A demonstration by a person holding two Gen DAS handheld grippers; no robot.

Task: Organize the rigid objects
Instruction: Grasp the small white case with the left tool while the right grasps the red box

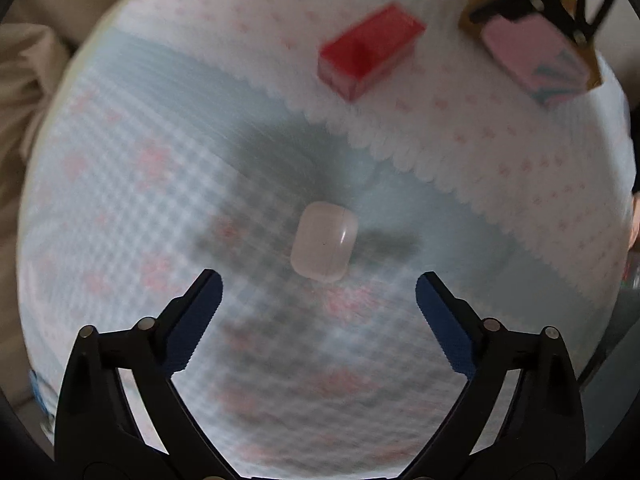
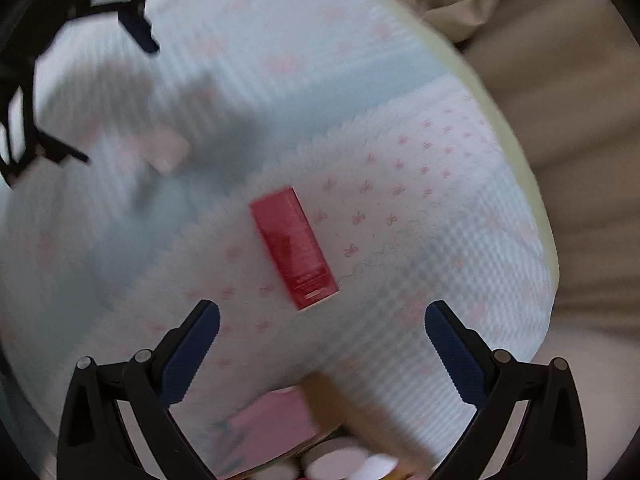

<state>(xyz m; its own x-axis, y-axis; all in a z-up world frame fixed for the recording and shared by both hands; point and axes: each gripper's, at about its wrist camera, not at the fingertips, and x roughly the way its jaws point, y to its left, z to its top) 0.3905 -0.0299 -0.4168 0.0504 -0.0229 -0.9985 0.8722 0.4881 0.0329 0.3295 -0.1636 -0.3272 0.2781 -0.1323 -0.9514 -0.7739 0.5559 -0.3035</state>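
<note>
A small white rounded case (image 1: 325,242) lies on the patterned cloth, just ahead of my left gripper (image 1: 318,280), which points down with its jaws open and nothing between them. A red box (image 1: 370,52) lies flat farther off. In the right wrist view the same red box (image 2: 294,248) sits just beyond my right gripper (image 2: 322,308), which is open and empty. There the white case (image 2: 168,152) is a blur, with the left gripper (image 2: 119,102) over it at the upper left.
A brown box (image 1: 472,12) holding a pink package (image 1: 532,56) stands at the table's edge, under the right gripper's black frame (image 1: 588,4). It shows blurred in the right wrist view, brown box (image 2: 332,396). The round table's cloth (image 2: 400,80) ends at beige upholstery (image 2: 560,120).
</note>
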